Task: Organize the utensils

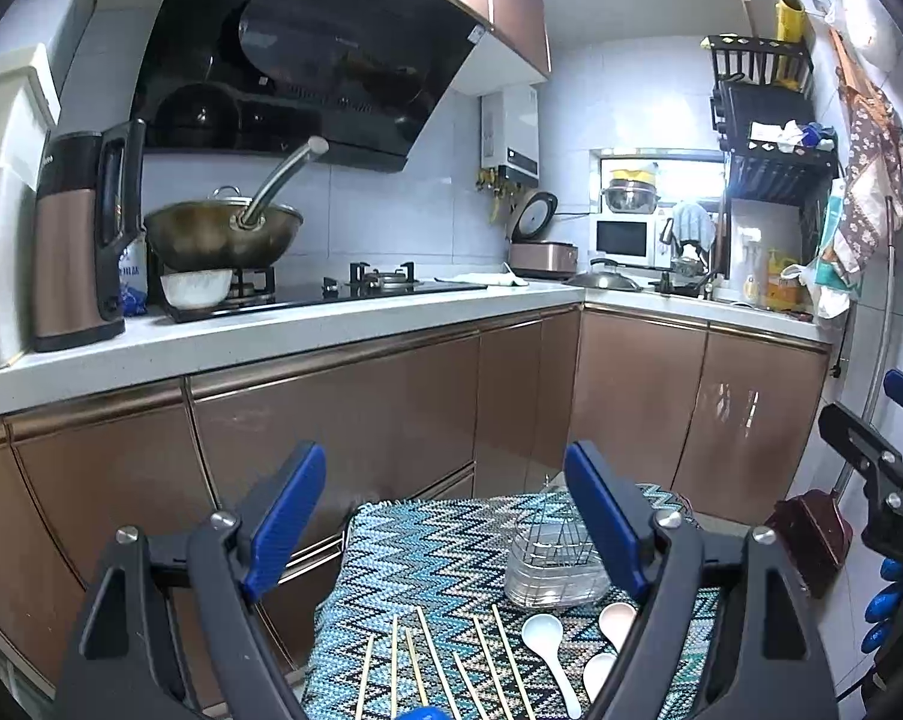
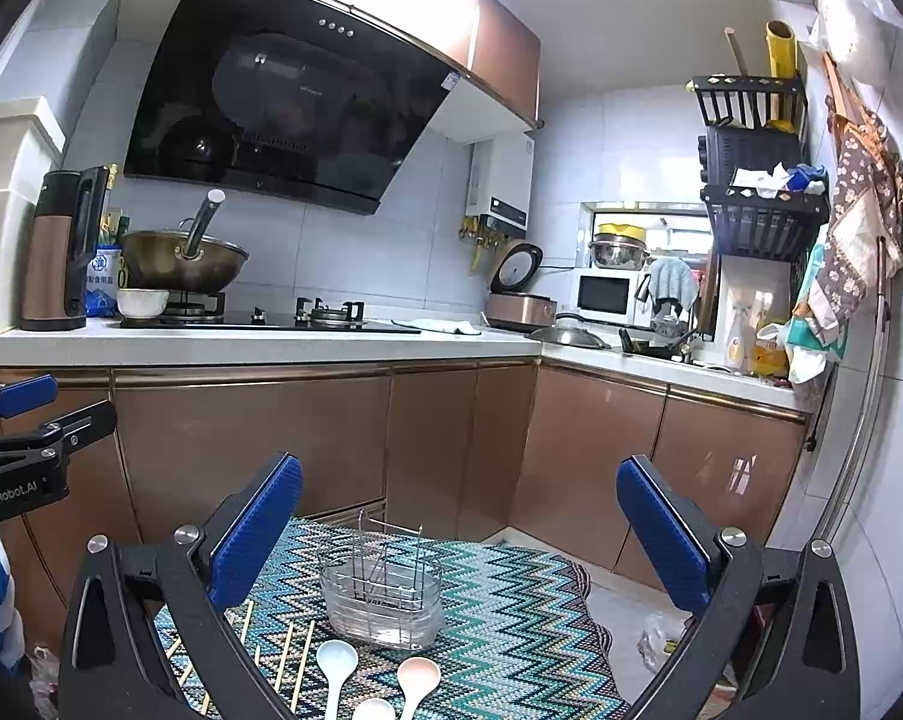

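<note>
I hold both tongs, left (image 1: 445, 519) and right (image 2: 460, 531), wide open and empty above the worktop (image 2: 511, 618), where chopsticks (image 1: 427, 666) and spoons (image 2: 337, 669) lie before the empty holder (image 2: 382, 597), ready for sorting.

chopsticks (image 1: 445, 666): lower ends ran off the bottom edge of my left wrist view; in the right wrist view my right gripper's left finger (image 2: 253, 540) covered part of them, so i could not count them.
third spoon (image 2: 373, 709): only the bowl's top showed at the bottom edge.
pink spoon (image 1: 616, 624): partly behind my left gripper's right finger (image 1: 607, 522).
white spoon (image 2: 336, 669): handle cut off by the frame.
wire rack inside the clear holder (image 2: 385, 594): compartments too fine to tell apart.
bag label beside the kettle (image 2: 100, 282): too small to read.
</note>
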A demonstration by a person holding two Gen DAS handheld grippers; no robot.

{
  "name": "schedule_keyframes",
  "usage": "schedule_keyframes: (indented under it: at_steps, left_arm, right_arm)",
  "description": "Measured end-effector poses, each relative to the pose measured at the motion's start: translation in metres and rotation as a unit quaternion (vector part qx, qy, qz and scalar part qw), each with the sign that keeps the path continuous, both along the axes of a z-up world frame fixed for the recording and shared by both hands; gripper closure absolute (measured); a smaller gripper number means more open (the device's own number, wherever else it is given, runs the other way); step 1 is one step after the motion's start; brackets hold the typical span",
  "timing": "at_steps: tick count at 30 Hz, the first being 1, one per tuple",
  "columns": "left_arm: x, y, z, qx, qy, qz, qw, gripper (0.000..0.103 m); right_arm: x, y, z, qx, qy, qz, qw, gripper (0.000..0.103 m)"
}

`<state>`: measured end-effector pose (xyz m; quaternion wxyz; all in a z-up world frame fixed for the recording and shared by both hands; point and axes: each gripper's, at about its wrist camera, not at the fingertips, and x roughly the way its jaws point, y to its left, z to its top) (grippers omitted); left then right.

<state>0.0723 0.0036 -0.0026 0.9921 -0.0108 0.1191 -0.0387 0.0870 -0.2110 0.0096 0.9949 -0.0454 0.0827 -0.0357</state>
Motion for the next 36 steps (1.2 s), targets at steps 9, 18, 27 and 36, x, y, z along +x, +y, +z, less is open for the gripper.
schedule_keyframes:
  at_steps: [9,18,27,36]
  left_arm:
    - [0.019,0.001,-0.009,-0.001,0.011,-0.001,0.9999,0.022]
    - [0.047,0.018,-0.032,0.008,0.048,0.027,0.9985,0.022]
    - [0.103,0.033,-0.107,-0.004,0.21,-0.006,0.9776,0.022]
    - [0.14,0.022,-0.185,-0.058,0.362,-0.074,0.9273,0.023]
  right_arm:
    - [0.017,0.0,-0.009,-0.003,0.009,0.003,1.0,0.0]
    - [0.05,-0.017,-0.051,0.019,0.093,0.033,0.995,0.0]
    - [0.092,-0.044,-0.129,0.065,0.224,0.071,0.97,0.003]
    - [0.135,-0.065,-0.203,0.137,0.324,0.109,0.93,0.039]
